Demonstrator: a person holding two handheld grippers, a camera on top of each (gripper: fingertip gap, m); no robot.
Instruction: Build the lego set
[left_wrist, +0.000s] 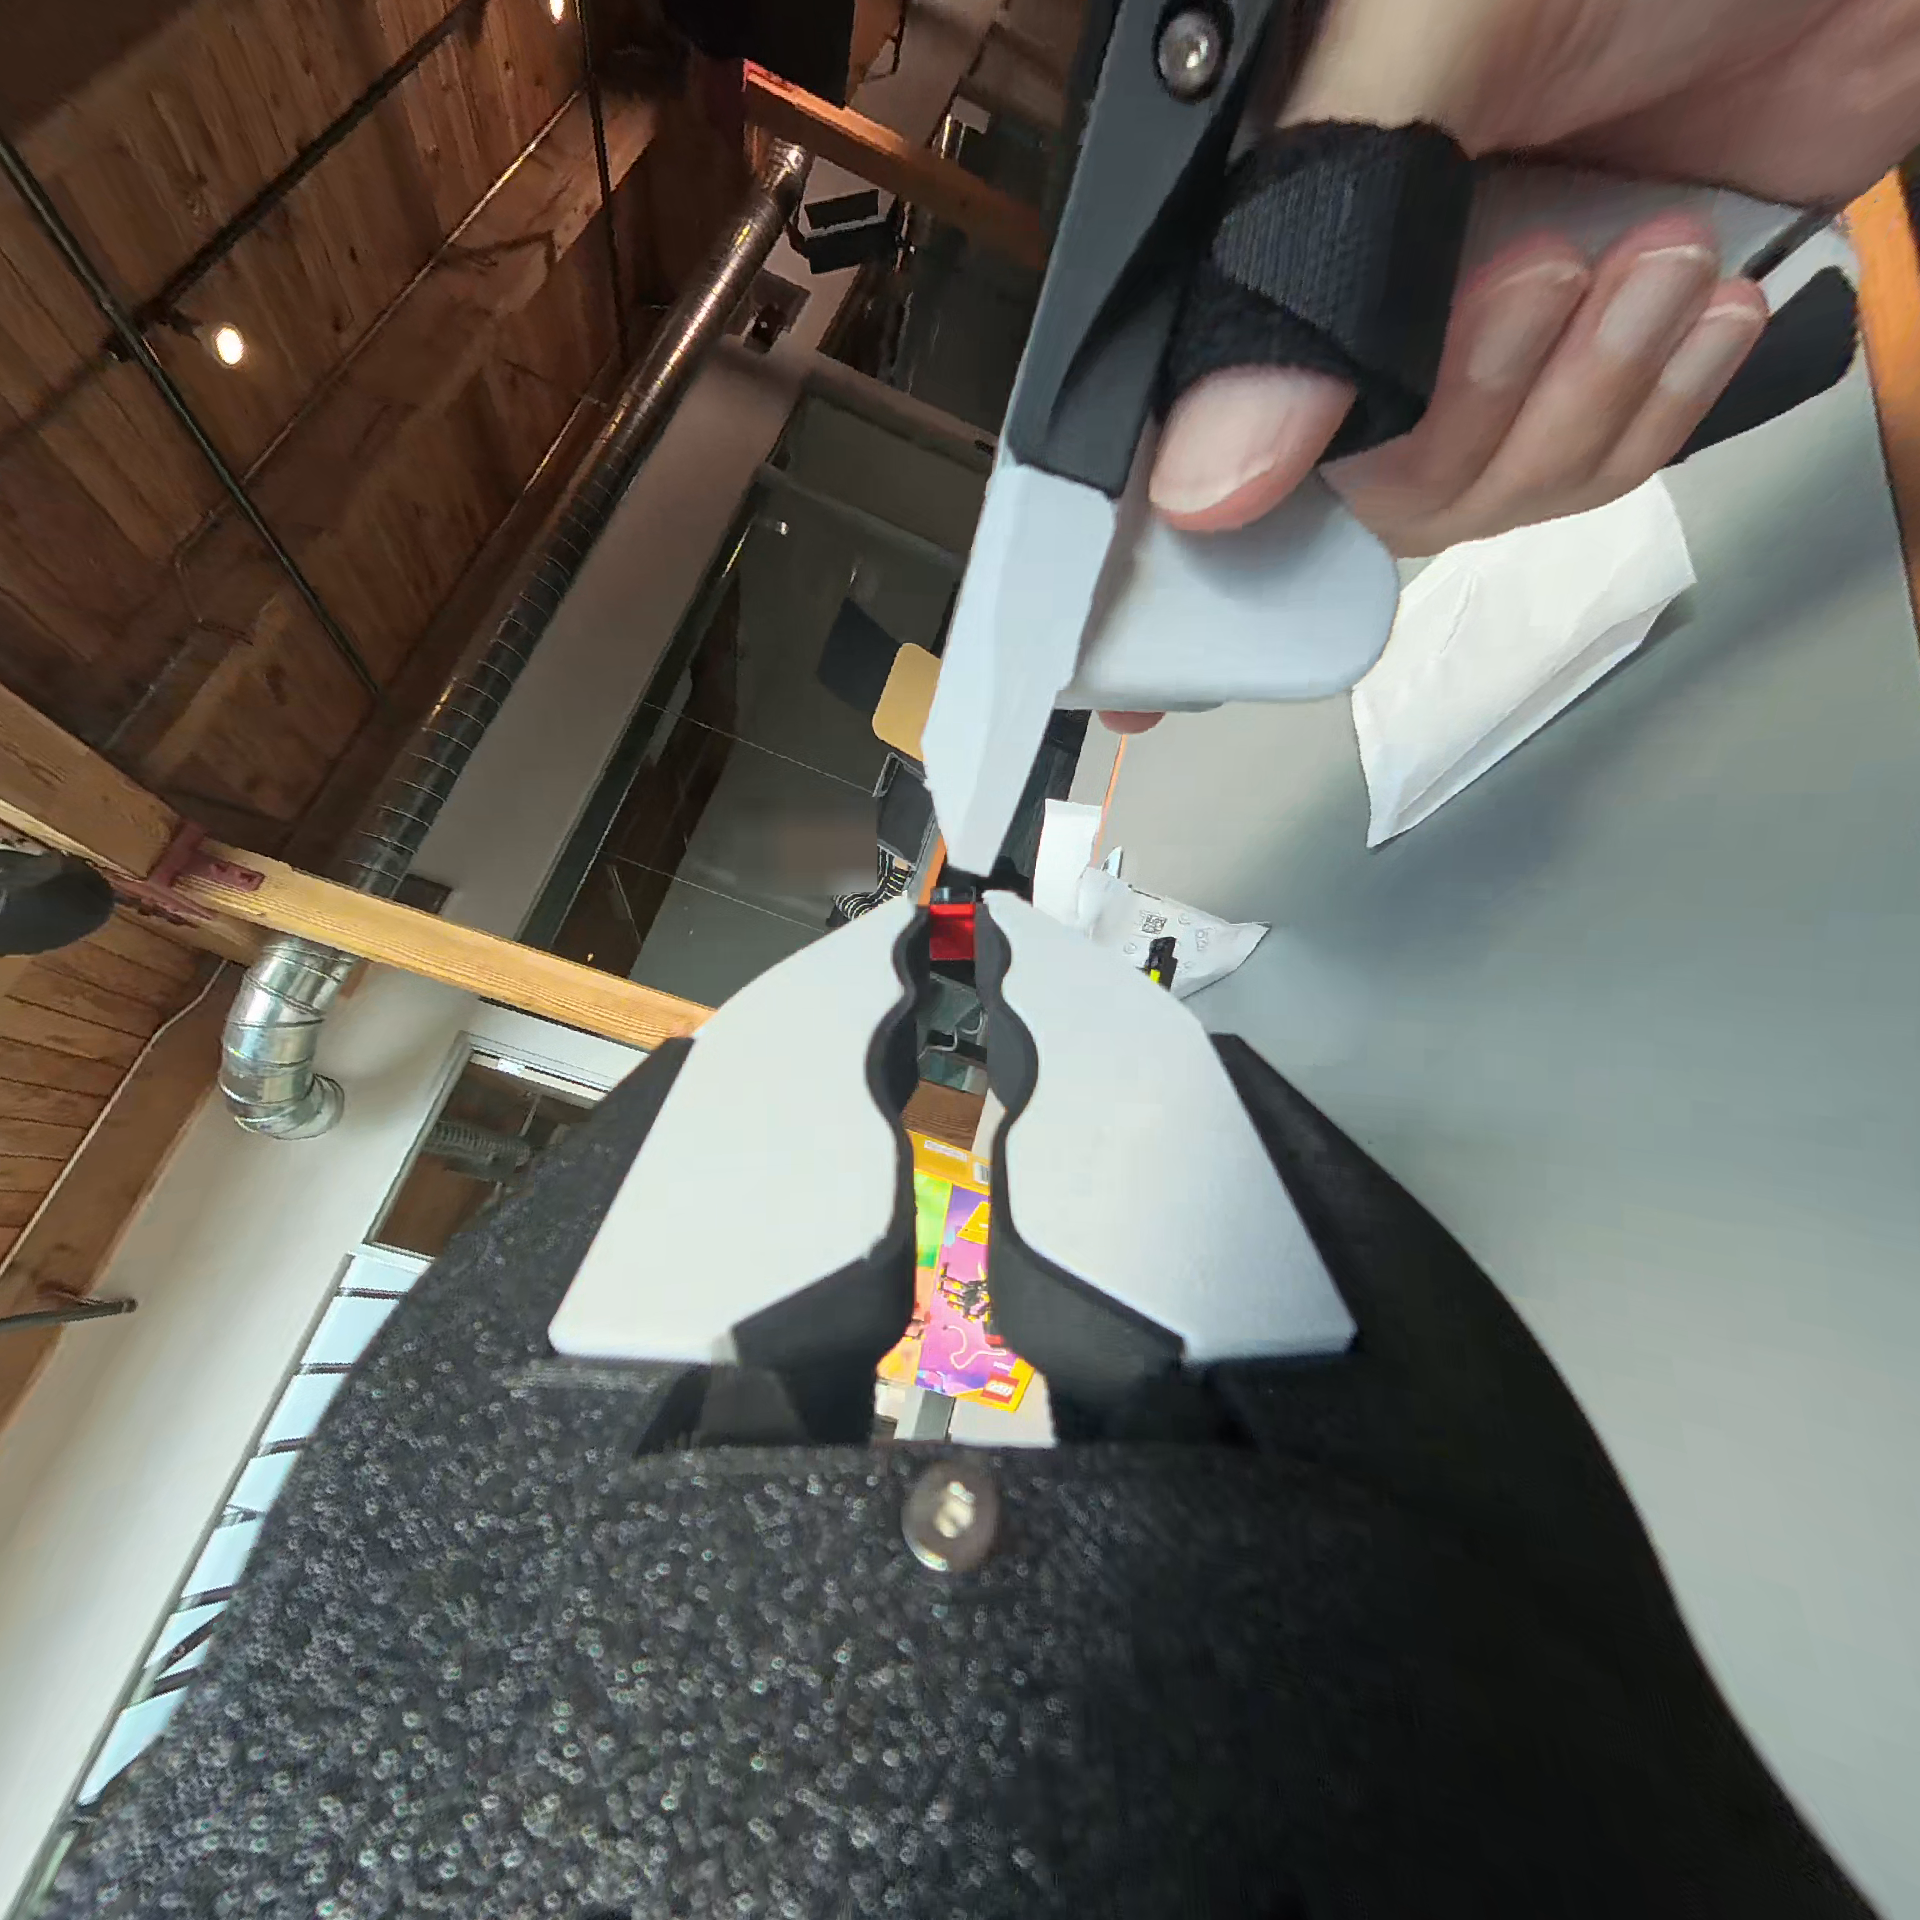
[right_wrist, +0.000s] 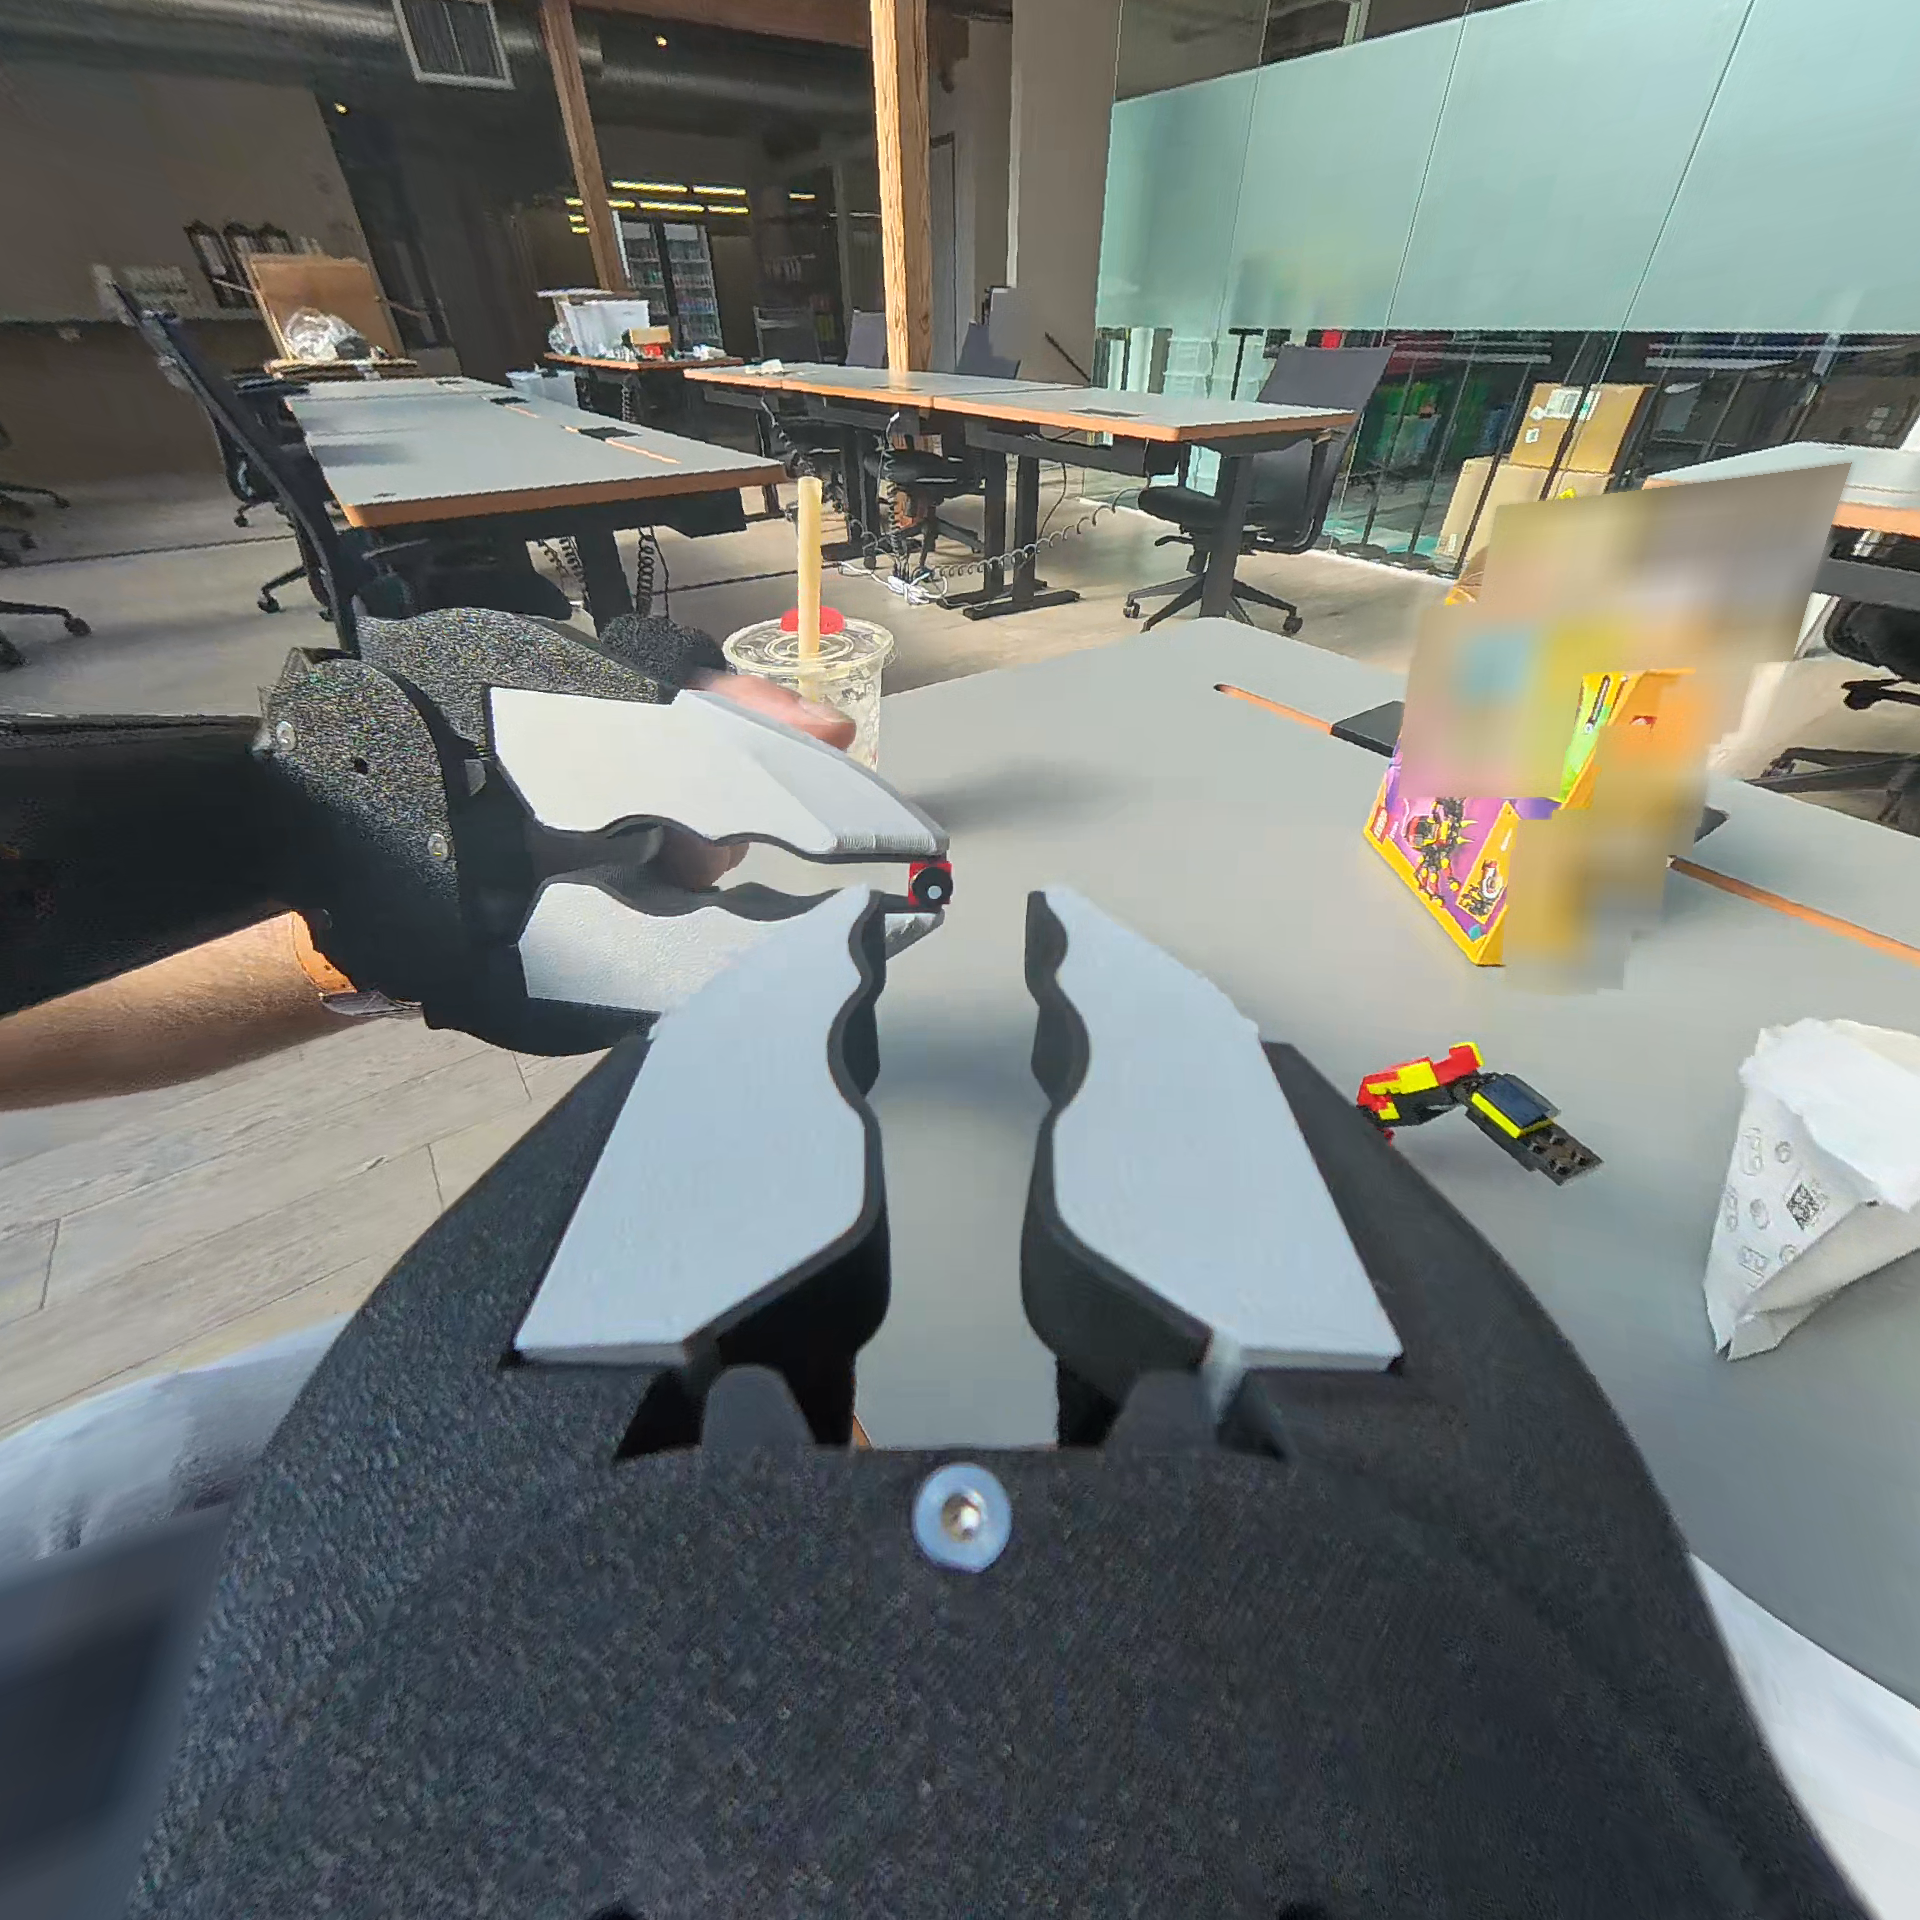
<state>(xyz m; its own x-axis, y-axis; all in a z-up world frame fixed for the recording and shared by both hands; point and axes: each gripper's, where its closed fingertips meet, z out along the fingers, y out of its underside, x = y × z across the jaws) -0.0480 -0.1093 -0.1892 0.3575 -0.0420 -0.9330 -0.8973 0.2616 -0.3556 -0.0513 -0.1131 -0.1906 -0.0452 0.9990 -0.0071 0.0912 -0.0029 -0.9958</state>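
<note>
Gripping a red piece (left_wrist: 950, 928) sideways in left gripper (left_wrist: 951, 914) jaws, right gripper (right_wrist: 951, 904) jaws spread

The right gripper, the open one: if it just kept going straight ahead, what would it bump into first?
Probably nothing soon. The right gripper points over bare grey table; the left gripper with its red piece sits just left of that line, though depth is hard to judge.

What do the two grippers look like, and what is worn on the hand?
Each gripper, left and right, has pale grey fingers with wavy black inner pads on a speckled black body with a silver screw. The hand wears a black fabric strap.
</note>
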